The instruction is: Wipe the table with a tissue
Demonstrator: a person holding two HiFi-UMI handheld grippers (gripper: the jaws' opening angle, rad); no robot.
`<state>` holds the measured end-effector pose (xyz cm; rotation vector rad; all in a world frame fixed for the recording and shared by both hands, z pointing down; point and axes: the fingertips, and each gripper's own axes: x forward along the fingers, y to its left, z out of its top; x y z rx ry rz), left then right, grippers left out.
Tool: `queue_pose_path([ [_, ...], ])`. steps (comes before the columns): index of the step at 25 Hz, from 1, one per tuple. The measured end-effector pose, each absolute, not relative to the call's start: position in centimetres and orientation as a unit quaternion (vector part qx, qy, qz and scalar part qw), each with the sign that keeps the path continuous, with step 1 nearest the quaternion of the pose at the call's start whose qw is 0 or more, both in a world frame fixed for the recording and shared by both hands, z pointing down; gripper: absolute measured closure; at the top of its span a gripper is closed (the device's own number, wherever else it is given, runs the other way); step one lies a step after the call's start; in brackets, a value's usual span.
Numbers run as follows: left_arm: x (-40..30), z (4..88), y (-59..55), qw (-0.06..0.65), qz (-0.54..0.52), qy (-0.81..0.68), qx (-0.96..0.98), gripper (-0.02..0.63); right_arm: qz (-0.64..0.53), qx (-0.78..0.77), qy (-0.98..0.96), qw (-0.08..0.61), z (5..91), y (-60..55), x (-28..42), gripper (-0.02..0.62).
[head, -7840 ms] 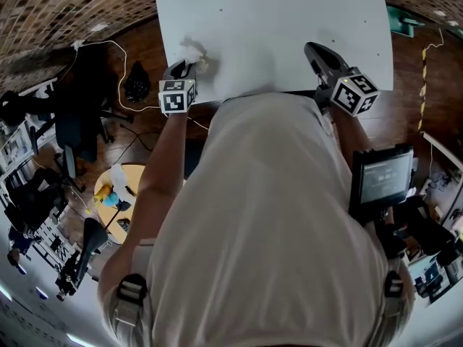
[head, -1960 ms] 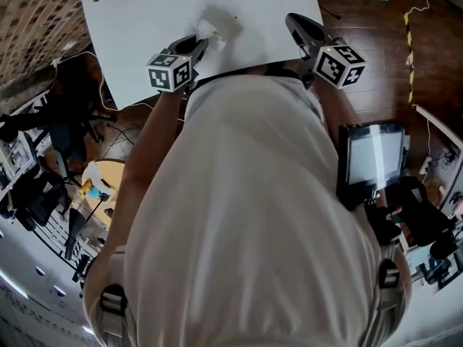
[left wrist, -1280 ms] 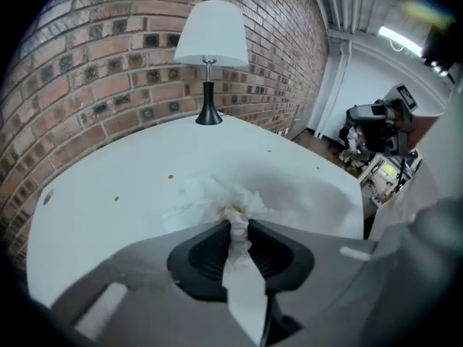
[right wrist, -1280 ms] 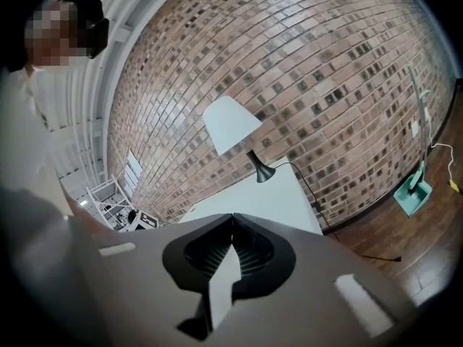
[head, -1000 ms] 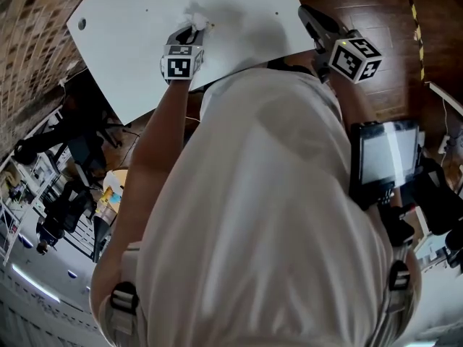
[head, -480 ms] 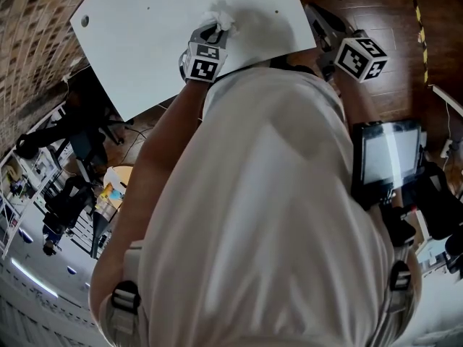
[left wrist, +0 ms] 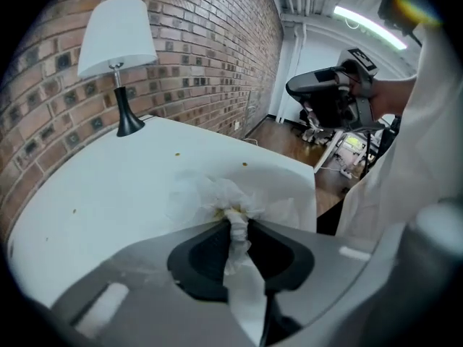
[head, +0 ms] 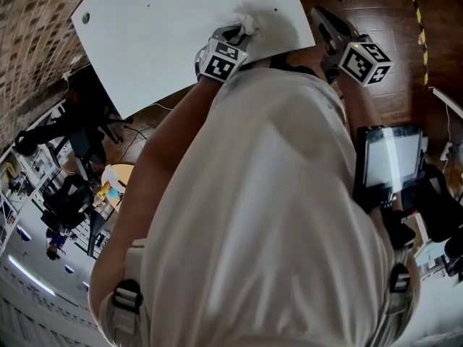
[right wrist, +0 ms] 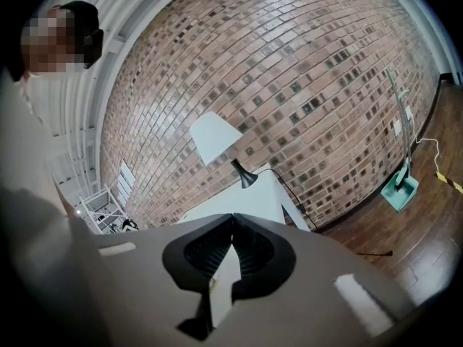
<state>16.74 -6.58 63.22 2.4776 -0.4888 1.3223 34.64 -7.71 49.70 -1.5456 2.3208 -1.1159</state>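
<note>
A crumpled white tissue (head: 244, 24) lies pressed on the white table (head: 159, 27) near its front right corner. My left gripper (head: 237, 31) is shut on it and points steeply down. In the left gripper view a twisted strand of the tissue (left wrist: 233, 226) is pinched between the jaws of the left gripper (left wrist: 235, 219), and the rest spreads out on the table (left wrist: 108, 186). My right gripper (head: 318, 13) hovers just off the table's right edge, over the floor. In its own view the right gripper (right wrist: 233, 219) has its jaws closed together on nothing.
A white lamp (left wrist: 116, 42) stands at the table's far end by the brick wall (right wrist: 304, 63). Small brown specks (left wrist: 177, 154) dot the tabletop. Wooden floor (head: 362, 6) lies to the right of the table. A screen (head: 391, 157) sits at the person's right.
My left gripper has slid the tissue to the right along the table's near edge, toward the front right corner. The right gripper has barely shifted.
</note>
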Motion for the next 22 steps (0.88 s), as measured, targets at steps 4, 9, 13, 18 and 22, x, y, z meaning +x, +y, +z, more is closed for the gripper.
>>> queue_pose_path([
  [4,18.6,62.7,-5.7,0.212,0.435,-0.134,0.865,0.530,-0.372,-0.515,0.768,0.080,49.4,-7.6,34.9,0.588],
  [9,17.5,59.9,-8.0,0.233,0.367,-0.164,0.885,0.529,-0.365,-0.517,0.769,0.083,49.2,-8.6,34.8,0.588],
  [13,13.8,57.8,-10.8,0.215,0.337,-0.220,0.890,0.529,-0.364,-0.516,0.771,0.086,48.9,-8.5,34.9,0.588],
  [18,12.0,57.7,-9.3,0.173,0.372,-0.183,0.893,0.528,-0.360,-0.518,0.771,0.083,48.8,-7.6,35.0,0.588],
  [22,13.7,58.6,-7.5,0.164,0.387,-0.155,0.894,0.528,-0.360,-0.522,0.769,0.083,48.9,-7.3,35.5,0.588],
])
